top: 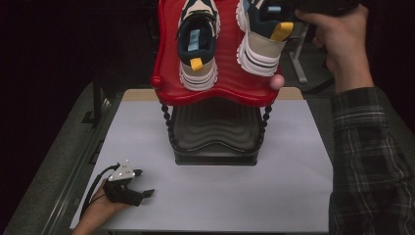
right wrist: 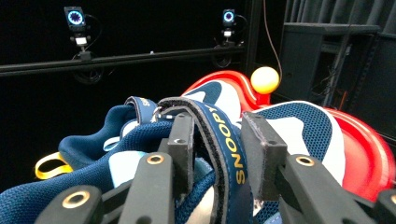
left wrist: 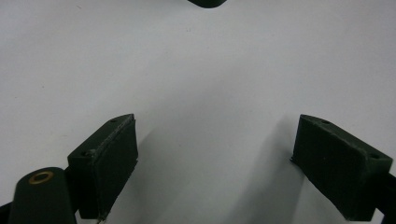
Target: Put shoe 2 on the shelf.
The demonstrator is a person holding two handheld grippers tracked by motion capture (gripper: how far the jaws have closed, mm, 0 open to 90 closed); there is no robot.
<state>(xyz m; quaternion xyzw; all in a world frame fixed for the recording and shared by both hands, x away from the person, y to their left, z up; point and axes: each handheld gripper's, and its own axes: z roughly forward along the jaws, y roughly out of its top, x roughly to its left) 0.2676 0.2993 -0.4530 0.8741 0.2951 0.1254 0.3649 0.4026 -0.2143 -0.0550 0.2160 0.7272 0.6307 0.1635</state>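
The shoe sits tilted on the red shelf, my right fingers clamped on its strap, so I fear it slipping off; the left gripper rests spread on the worktop.

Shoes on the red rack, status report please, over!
Right gripper jaws astride the strap of the right shoe. Left gripper open, on the table. Nothing blocking.

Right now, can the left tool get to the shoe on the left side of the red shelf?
Probably not without a big reach: the left tool rests open on the table near its front corner, while the left shoe sits high on the red shelf. Nothing blocks the path, though.
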